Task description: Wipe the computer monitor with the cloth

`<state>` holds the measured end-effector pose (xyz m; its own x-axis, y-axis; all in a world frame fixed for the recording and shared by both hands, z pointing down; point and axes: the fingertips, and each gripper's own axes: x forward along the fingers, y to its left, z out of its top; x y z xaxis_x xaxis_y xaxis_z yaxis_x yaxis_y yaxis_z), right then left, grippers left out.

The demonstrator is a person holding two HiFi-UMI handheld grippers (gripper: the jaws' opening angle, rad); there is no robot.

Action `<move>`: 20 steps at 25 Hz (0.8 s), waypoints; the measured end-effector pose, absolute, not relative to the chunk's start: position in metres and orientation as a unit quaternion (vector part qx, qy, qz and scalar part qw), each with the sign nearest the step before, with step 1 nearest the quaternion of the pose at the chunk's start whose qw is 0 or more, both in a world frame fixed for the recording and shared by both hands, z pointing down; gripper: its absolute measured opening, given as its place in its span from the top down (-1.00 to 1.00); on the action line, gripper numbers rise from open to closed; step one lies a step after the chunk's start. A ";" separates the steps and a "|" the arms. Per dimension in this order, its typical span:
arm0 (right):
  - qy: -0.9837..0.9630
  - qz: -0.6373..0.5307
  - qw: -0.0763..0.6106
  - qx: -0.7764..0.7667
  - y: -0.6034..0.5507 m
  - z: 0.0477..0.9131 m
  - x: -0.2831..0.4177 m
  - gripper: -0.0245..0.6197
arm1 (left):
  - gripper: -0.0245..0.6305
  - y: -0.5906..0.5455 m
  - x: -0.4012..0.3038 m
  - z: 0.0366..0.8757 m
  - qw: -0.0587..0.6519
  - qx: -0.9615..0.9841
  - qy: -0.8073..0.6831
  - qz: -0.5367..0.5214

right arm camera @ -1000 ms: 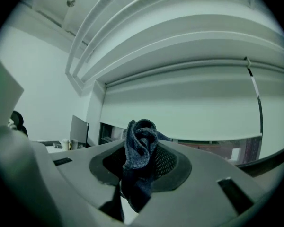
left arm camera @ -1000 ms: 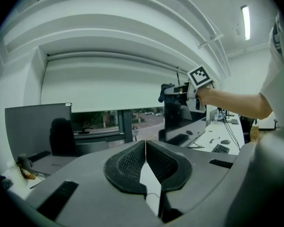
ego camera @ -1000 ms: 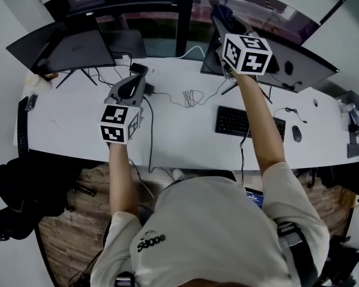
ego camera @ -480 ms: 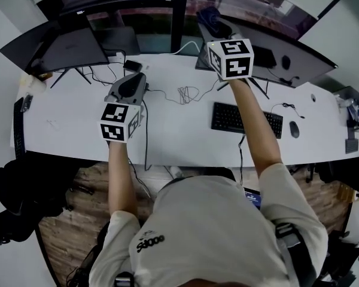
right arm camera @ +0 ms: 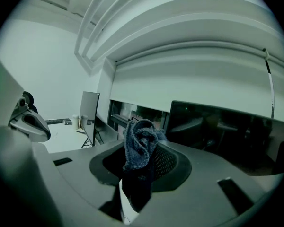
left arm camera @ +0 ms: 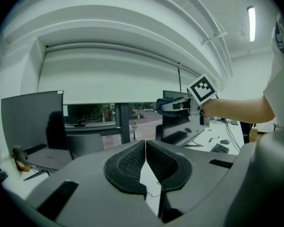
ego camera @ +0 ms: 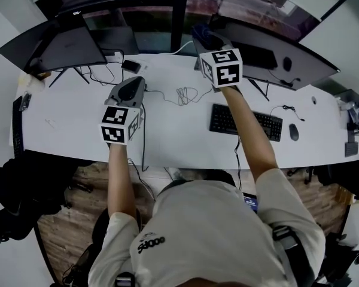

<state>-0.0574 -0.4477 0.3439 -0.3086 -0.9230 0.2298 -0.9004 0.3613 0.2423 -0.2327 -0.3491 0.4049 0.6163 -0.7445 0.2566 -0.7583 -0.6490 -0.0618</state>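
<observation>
The dark computer monitor [ego camera: 275,57] stands at the back right of the white desk [ego camera: 72,124]. My right gripper [ego camera: 206,40] is raised at the monitor's left end, shut on a dark blue cloth [ego camera: 202,33]. In the right gripper view the bunched cloth [right arm camera: 138,143] sticks up from the jaws, with the monitor screen [right arm camera: 217,131] just behind it; I cannot tell whether they touch. My left gripper [ego camera: 129,89] hovers over the desk's middle left, shut and empty. In the left gripper view its pads [left arm camera: 132,162] meet, and the right gripper [left arm camera: 177,106] shows beyond.
A second monitor [ego camera: 57,48] stands at the back left. A black keyboard [ego camera: 245,122] and a mouse [ego camera: 293,132] lie on the right of the desk. Loose cables [ego camera: 185,94] trail across its middle. A window [ego camera: 149,26] runs behind the desk.
My right gripper has carried the cloth leftward and lower along the monitor, toward its left end. The left gripper has stayed where it was.
</observation>
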 end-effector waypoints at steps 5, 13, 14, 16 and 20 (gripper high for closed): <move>-0.811 -0.014 0.169 0.559 -0.453 0.371 -0.057 0.60 | 0.87 -0.362 -0.233 0.409 0.024 0.891 -0.433 0.136; -0.813 0.033 0.183 0.552 -0.461 0.436 -0.053 0.60 | 0.87 -0.379 -0.221 0.405 0.021 0.887 -0.446 0.119; -0.811 0.031 0.187 0.553 -0.462 0.442 -0.053 0.60 | 0.87 -0.381 -0.219 0.406 0.021 0.887 -0.445 0.120; -0.810 0.033 0.193 0.553 -0.463 0.455 -0.053 0.60 | 0.87 -0.385 -0.216 0.410 0.023 0.888 -0.442 0.122; -0.807 0.043 0.197 0.555 -0.466 0.480 -0.051 0.60 | 0.87 -0.389 -0.213 0.422 0.029 0.889 -0.438 0.130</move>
<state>-0.0515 -0.4661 0.4805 -0.3072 -0.8785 0.3660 -0.9123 0.3813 0.1495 -0.2133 -0.3895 0.4222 0.5826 -0.7711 0.2569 -0.7861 -0.6149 -0.0630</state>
